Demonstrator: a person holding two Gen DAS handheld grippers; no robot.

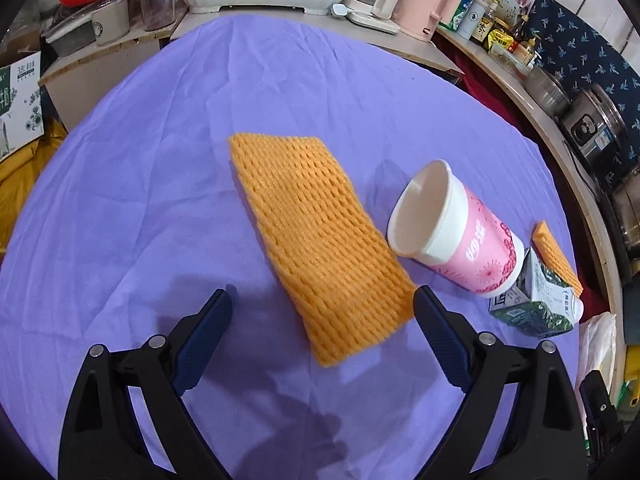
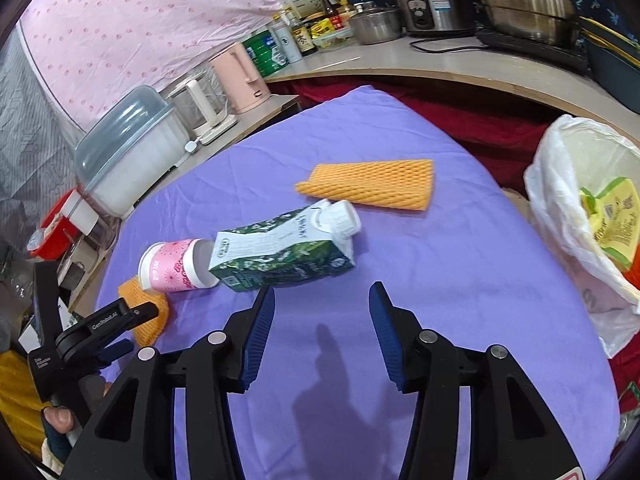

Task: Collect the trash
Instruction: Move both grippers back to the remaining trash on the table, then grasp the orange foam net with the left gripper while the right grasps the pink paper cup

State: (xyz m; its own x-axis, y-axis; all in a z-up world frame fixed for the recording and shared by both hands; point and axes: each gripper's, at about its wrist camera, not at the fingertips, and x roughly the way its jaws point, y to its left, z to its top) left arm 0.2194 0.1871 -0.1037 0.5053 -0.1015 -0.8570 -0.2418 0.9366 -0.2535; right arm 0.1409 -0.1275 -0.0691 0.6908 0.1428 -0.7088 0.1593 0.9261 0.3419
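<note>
Both tools spread wide, nothing pinched. Left gripper [image 1: 322, 308] lines up w/ the near orange foam net [image 1: 316, 236], prob. next grab. Right gripper [image 2: 322, 308] faces the tipped milk carton [image 2: 280, 248], touching the pink cup [image 2: 176, 266]. Bag-lined bin [image 2: 560, 184] waits beside the table.

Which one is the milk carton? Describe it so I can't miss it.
On the purple tablecloth, find the tipped pink paper cup. The carton lies on its side touching it: green-and-white with leaf print and a white screw cap, unlike the flat orange foam nets.
</note>
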